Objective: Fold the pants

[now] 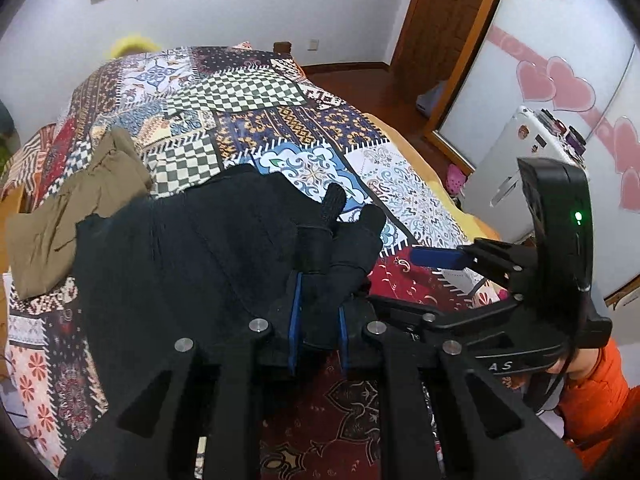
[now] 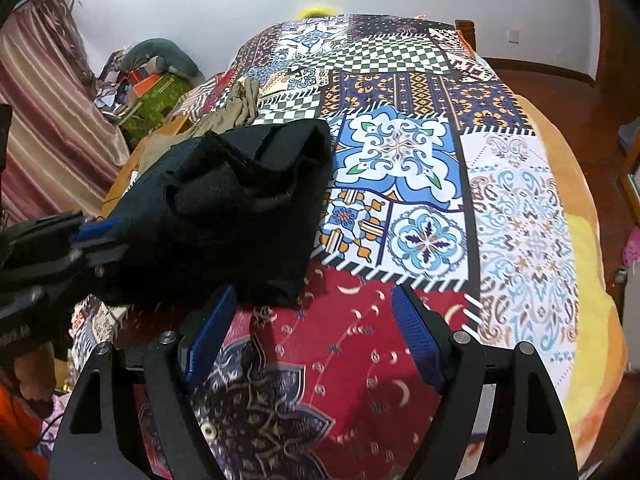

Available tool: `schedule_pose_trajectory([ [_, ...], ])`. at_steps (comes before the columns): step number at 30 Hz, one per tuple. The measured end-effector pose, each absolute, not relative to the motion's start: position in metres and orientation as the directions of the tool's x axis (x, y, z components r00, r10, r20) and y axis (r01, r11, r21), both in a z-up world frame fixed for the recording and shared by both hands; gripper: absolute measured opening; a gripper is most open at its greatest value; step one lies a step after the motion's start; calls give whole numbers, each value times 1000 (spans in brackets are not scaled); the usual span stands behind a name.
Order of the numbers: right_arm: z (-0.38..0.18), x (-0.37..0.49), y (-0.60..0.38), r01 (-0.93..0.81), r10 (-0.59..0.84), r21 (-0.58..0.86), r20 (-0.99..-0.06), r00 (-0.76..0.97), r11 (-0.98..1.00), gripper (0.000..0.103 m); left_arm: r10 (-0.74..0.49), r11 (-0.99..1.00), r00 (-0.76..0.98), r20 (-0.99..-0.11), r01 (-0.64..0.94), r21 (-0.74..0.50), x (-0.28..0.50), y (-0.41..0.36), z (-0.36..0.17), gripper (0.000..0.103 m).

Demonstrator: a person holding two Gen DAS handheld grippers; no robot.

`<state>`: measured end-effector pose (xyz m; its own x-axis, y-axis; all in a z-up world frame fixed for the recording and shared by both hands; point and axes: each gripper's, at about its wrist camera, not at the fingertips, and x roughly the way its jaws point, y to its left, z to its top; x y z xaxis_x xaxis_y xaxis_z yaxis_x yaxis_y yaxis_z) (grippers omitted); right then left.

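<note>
Left wrist view: my left gripper [image 1: 318,316] is clamped tight on a bunch of the black pants [image 1: 192,248], which lie on the patchwork bedspread [image 1: 280,120] beside some khaki pants [image 1: 80,200].
Right wrist view: my right gripper [image 2: 312,336] has its fingers wide apart, nothing between them, just in front of the pants' near edge [image 2: 240,220].
Tip: I'd lay the held bit down flat, edges lined up, before letting go, tbh.

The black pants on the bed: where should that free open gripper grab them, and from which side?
Probably the near edge of the black pants, approached from the bare quilt: the layers lie stacked and reachable there for the right gripper.
</note>
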<state>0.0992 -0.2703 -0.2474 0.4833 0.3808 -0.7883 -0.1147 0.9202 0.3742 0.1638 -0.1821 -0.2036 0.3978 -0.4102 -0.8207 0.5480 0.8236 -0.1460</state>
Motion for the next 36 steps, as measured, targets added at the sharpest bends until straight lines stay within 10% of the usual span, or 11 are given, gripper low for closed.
schedule_pose_trajectory([
  [3, -243, 96, -273, -116, 378, 372, -785, 490, 921, 77, -426, 837, 413, -805, 518, -177, 163, -172, -190, 21],
  [7, -240, 94, -270, -130, 378, 363, -785, 491, 922, 77, -507, 830, 437, -743, 480, -284, 168, -151, -170, 61],
  [26, -269, 98, -268, -63, 408, 423, -809, 423, 904, 78, -61, 961, 527, -848, 261, 93, 341, -50, -235, 69],
  [36, -273, 120, -266, -102, 417, 411, -819, 396, 906, 78, -20, 880, 447, -895, 432, 196, 340, -59, -294, 69],
])
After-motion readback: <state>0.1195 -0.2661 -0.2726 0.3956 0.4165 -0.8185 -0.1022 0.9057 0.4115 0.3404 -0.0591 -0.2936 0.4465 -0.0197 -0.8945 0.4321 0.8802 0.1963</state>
